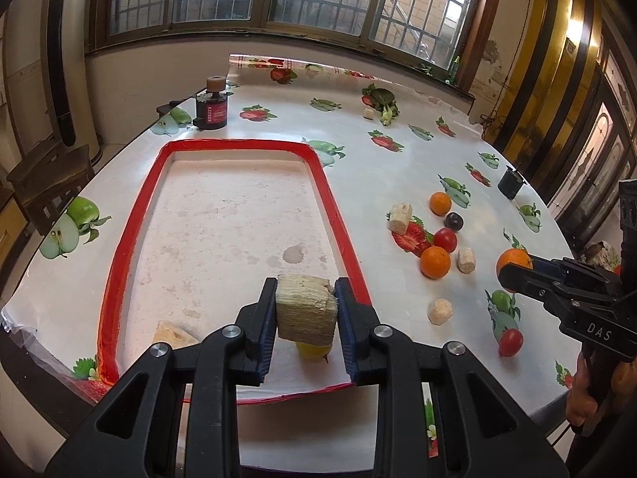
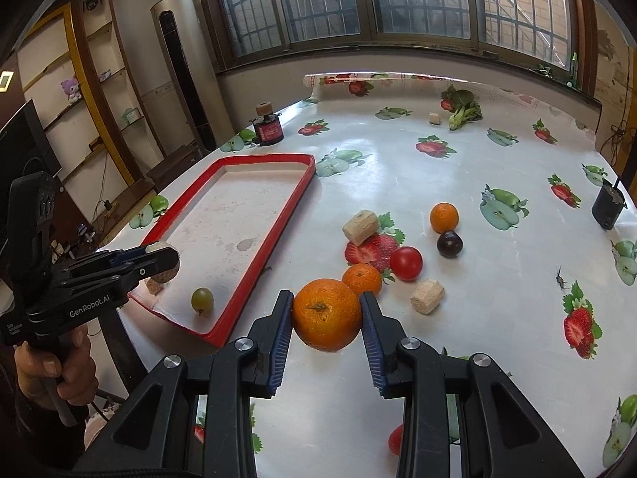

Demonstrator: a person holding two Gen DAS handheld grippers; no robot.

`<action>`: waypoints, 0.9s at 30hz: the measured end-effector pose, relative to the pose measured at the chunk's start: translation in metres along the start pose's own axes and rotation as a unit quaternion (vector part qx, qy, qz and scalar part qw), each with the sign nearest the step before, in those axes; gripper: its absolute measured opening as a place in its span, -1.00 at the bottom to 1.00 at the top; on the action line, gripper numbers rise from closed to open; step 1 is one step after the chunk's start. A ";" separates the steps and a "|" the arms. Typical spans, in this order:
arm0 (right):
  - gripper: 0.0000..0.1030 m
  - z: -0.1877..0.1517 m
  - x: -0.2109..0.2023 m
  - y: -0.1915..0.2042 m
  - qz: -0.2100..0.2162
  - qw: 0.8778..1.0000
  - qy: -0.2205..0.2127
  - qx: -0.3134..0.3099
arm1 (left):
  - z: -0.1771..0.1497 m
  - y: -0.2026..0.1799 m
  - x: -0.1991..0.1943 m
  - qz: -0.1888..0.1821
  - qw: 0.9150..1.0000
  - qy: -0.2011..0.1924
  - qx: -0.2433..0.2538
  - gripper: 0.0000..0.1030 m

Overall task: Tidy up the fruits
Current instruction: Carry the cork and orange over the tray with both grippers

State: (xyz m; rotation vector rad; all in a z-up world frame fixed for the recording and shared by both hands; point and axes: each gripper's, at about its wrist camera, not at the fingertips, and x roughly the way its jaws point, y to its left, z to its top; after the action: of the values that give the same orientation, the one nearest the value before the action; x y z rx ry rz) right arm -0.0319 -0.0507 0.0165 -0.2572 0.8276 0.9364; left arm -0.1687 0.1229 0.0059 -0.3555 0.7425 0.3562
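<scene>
My left gripper [image 1: 305, 310] is shut on a pale sugarcane chunk [image 1: 304, 306] and holds it over the near end of the red-rimmed tray [image 1: 342, 219]. A green grape [image 2: 202, 299] and another chunk [image 1: 173, 334] lie in the tray below it. My right gripper [image 2: 327, 314] is shut on a big orange [image 2: 327, 314] above the table, right of the tray. On the table lie two smaller oranges [image 2: 444, 217] [image 2: 361, 279], a red tomato [image 2: 406, 263], a dark plum [image 2: 450, 243] and cane chunks [image 2: 360, 227] [image 2: 426, 296].
A dark red jar [image 1: 212, 109] stands beyond the tray's far left corner. Leafy greens [image 2: 462, 109] lie at the far side. A black cup [image 2: 607, 207] stands at the right edge. A small tomato [image 1: 510, 341] lies near the front edge.
</scene>
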 end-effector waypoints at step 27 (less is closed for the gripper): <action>-0.34 0.033 0.096 0.100 0.098 0.992 0.050 -0.064 | 0.012 0.084 0.029 0.058 0.996 0.022 -0.069 -0.51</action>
State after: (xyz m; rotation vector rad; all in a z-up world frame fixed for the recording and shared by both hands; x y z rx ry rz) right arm -0.0641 0.0841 -0.0164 -0.3392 0.8973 1.1711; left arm -0.1784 0.2073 -0.0216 -0.4528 0.7855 0.5120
